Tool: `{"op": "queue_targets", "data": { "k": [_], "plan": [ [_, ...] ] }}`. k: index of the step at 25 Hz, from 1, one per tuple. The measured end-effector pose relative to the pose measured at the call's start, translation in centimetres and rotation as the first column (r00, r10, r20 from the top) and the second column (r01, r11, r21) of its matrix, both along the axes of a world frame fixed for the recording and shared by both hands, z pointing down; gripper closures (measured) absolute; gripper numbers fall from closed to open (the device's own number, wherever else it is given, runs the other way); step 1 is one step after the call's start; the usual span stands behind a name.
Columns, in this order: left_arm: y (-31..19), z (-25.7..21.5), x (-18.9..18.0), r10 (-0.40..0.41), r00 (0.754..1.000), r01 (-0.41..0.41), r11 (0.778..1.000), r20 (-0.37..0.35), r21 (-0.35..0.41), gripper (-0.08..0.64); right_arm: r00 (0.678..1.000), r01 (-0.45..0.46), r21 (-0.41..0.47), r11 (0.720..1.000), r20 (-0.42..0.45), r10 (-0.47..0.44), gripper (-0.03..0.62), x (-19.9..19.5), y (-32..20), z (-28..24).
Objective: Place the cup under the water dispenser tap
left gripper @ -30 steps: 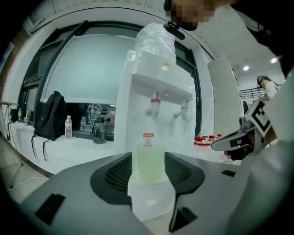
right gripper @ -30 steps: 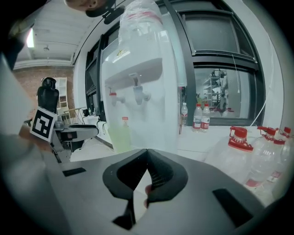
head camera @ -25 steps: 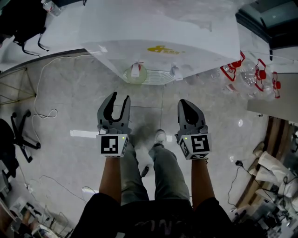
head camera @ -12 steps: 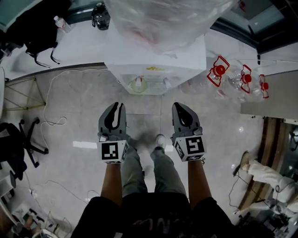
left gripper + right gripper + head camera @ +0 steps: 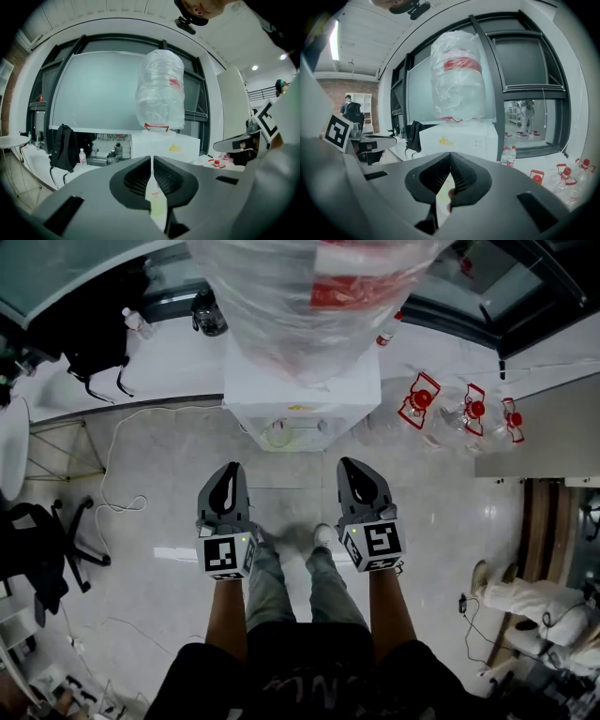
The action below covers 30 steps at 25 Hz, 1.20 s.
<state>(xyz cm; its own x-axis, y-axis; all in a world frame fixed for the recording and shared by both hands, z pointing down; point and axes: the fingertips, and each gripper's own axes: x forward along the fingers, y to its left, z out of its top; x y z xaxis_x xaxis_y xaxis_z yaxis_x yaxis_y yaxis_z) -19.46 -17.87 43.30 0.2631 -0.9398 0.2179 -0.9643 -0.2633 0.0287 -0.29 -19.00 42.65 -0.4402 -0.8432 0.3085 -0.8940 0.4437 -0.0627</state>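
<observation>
Item one, left gripper (image 5: 232, 471): I read its jaws as pressed together along their whole length, having just been closing, with nothing between them. Item two, right gripper (image 5: 349, 466): its jaws meet at the tips and likewise hold nothing. I hold the two side by side above the grey tiled floor (image 5: 150, 456), both pointing at the water dispenser (image 5: 302, 390), each well short of it. Item three, the cup (image 5: 277, 433): pale green and translucent, standing upright on the drip grille in the dispenser's front recess, toward its left side. It is touched by neither gripper, and I cannot make out the taps above it. Item four, the dispenser itself: a white cabinet carrying a large bottle (image 5: 309, 296) wrapped in clear plastic with a red band. Item five, surroundings: clear empty jugs with red handles (image 5: 419, 401) lie on the floor to the dispenser's right. A black backpack (image 5: 89, 343) and a small water bottle (image 5: 139, 322) sit on the white ledge to its left. An office chair (image 5: 42, 540) stands at the left edge.
</observation>
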Motion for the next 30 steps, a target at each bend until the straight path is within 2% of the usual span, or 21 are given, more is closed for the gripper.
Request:
{"op": "queue_targets", "data": {
  "k": [5,8,14,19,23,27,30],
  "plan": [
    [0.7,-3.5,0.1,-0.002,1.000,0.002,1.000,-0.004,0.008,0.534,0.999,-0.025,0.036,0.999,0.022,0.024,0.577,0.6,0.1,-4.3],
    [1.0,-5.5,0.2,-0.007,1.000,0.007,1.000,-0.002,0.011,0.540,0.999,-0.039,0.019,0.999,0.028,0.038,0.577,0.9,0.4,-6.6],
    [1.4,-9.2,0.5,-0.041,0.999,0.041,0.999,0.011,0.016,0.541,0.998,-0.053,0.026,0.998,0.031,0.052,0.578,2.4,1.0,-9.4],
    [1.5,-11.5,0.7,-0.040,0.999,0.039,0.999,0.026,0.023,0.541,0.998,-0.056,0.040,0.998,0.038,0.055,0.577,3.2,0.9,-11.3],
    [0.9,-13.6,0.6,-0.046,0.999,0.045,0.998,0.017,0.041,0.543,0.998,-0.060,0.067,0.996,0.034,0.058,0.577,4.0,0.4,-12.9],
    [0.4,-15.7,0.9,-0.034,0.999,0.031,0.996,0.038,0.078,0.543,0.999,-0.048,0.094,0.994,0.017,0.047,0.578,3.8,0.1,-14.5],
    [-0.1,-17.0,1.1,-0.027,0.999,0.023,0.995,0.046,0.098,0.543,0.999,-0.042,0.102,0.994,0.037,0.038,0.578,3.5,-0.1,-15.4]
  ]
}}
